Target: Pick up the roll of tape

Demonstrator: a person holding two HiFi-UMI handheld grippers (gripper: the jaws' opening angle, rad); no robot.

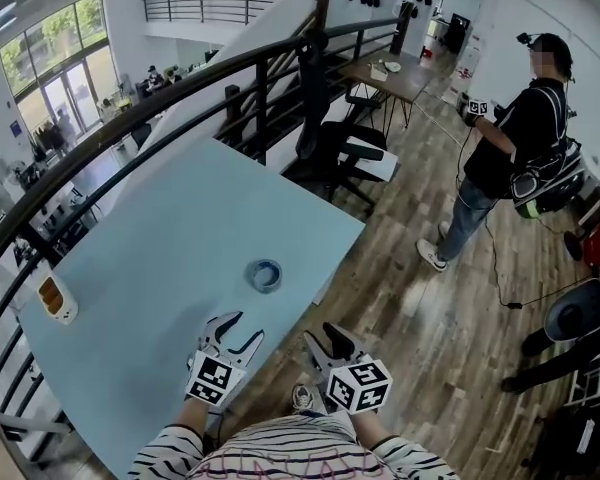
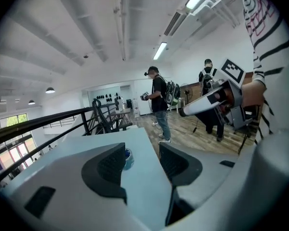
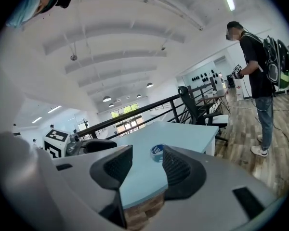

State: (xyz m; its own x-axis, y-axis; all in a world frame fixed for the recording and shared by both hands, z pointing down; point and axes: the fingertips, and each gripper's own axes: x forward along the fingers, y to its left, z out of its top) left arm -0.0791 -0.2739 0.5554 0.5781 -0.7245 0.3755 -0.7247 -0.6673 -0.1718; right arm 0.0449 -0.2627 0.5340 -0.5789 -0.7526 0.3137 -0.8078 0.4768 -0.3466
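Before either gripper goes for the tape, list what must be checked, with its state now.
1. Roll of tape lying flat on the table: ok.
2. Left gripper jaws apart, empty: ok.
3. Right gripper jaws apart, empty: ok.
4. Roll centred between the left gripper's jaws: not ok, it is half hidden behind one jaw.
5. Nothing crowding the roll: ok; the small white object sits far off.
6. Bystander away from the table: ok.
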